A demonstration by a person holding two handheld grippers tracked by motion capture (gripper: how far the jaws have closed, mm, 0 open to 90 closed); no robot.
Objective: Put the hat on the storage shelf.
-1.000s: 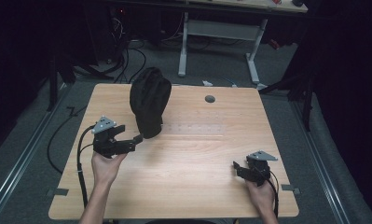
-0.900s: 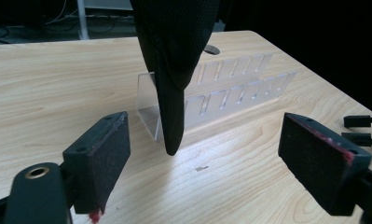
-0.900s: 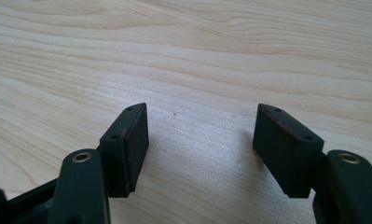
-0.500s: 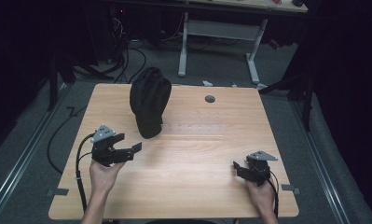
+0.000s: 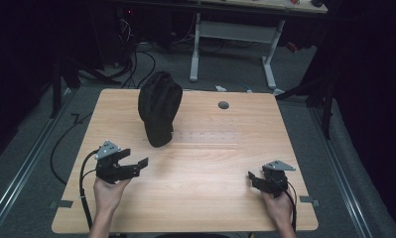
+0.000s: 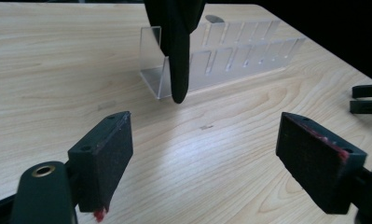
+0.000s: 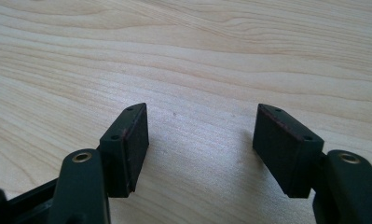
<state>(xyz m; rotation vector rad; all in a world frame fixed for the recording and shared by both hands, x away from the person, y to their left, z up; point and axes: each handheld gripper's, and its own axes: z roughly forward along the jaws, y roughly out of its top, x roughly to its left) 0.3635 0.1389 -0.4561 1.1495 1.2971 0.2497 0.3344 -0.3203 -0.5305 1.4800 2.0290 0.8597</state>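
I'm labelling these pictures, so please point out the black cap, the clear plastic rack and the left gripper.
black cap (image 5: 159, 106): high view, on its crown.
clear plastic rack (image 6: 230, 63): left gripper view, on its slotted front wall.
left gripper (image 5: 136, 161): high view, midway between its open fingertips.

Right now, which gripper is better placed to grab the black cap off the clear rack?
Left. The left gripper is open, facing the black cap on the clear rack. The right gripper sits farther away, facing bare table.
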